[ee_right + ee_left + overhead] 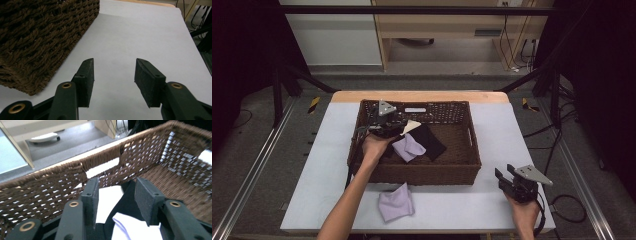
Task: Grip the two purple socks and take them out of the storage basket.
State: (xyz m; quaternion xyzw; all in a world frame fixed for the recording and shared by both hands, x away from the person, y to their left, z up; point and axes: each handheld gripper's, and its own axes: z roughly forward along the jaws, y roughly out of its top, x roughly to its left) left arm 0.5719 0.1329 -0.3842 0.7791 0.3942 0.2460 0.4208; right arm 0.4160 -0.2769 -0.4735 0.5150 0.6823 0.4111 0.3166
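A brown wicker basket [417, 176] stands in the middle of the white table [512, 130]. Inside it lie a black cloth [433, 140], a lilac cloth [409, 148] and a cream cloth [413, 125]. My left gripper [401, 128] reaches into the basket's left side, just above these cloths. In the left gripper view its jaws [116, 183] stand open, with the cream cloth [107, 200], the black cloth [125, 205] and the lilac cloth [135, 230] below them and nothing pinched. My right gripper [504, 173] rests at the table's front right, open [115, 62] over bare table.
A second lilac cloth [396, 202] lies on the table in front of the basket, near the front edge. The basket's corner [37, 32] shows left of the right gripper. Black frame bars and cables surround the table.
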